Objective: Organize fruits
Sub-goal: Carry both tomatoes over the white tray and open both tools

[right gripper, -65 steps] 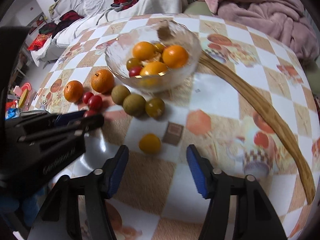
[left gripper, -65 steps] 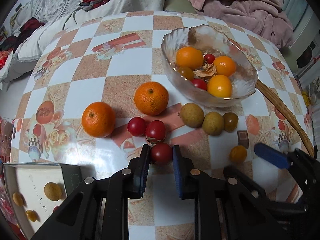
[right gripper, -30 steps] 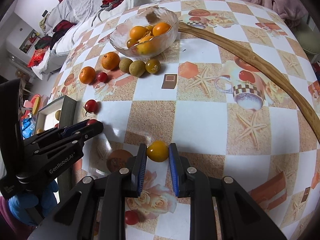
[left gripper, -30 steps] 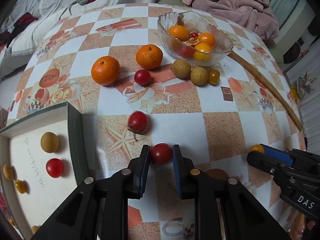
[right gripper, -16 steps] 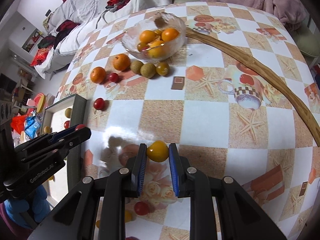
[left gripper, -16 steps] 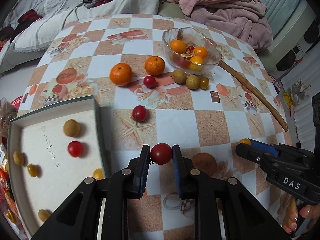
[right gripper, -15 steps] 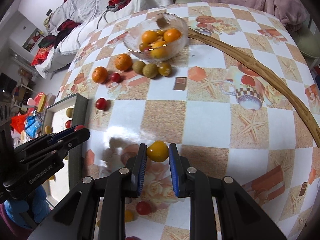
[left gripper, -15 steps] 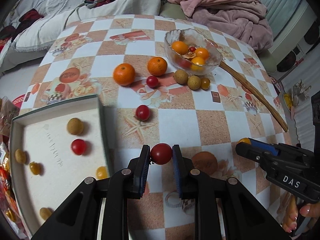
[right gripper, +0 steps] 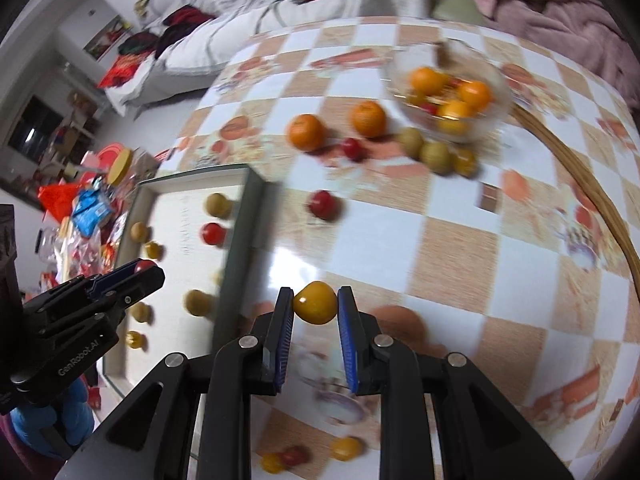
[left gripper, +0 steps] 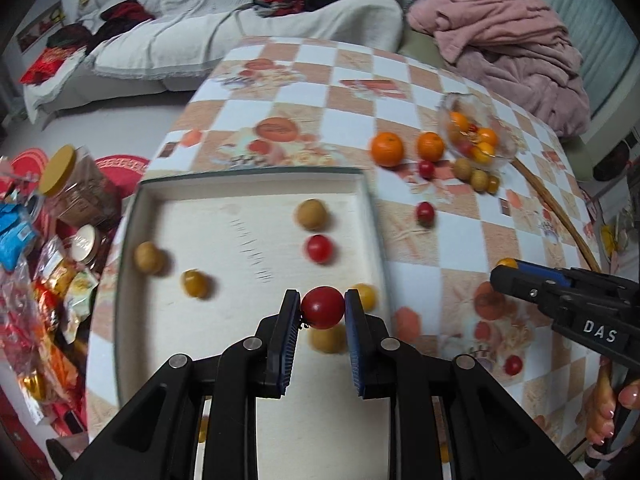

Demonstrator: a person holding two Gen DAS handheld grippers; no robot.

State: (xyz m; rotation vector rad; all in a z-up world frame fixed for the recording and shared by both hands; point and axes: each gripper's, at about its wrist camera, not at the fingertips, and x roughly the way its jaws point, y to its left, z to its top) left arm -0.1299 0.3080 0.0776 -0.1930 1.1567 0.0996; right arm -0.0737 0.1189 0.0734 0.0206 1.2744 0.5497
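My left gripper (left gripper: pixel 322 308) is shut on a red cherry tomato (left gripper: pixel 322 307) and holds it above the white box tray (left gripper: pixel 240 216), near its right wall. The tray holds several small fruits, among them a red tomato (left gripper: pixel 319 249) and a brown longan (left gripper: pixel 310 214). My right gripper (right gripper: pixel 315 303) is shut on a yellow cherry tomato (right gripper: pixel 315 303) and holds it above the table, just right of the tray (right gripper: pixel 236 216). The left gripper also shows in the right wrist view (right gripper: pixel 142 272), and the right gripper in the left wrist view (left gripper: pixel 508 268).
A glass bowl (left gripper: pixel 500 152) of oranges and tomatoes stands at the far right of the checkered table. Two mandarins (left gripper: pixel 386 148), longans (left gripper: pixel 464 168) and red tomatoes (left gripper: pixel 425 213) lie before it. A curved wooden stick (left gripper: pixel 560 216) lies right. Snack bags and a jar (left gripper: pixel 76 192) clutter the left.
Both grippers have swung left with their fruits. The left gripper, formerly over bare table, now hangs over the tray. The right gripper has come close to the tray's right wall.
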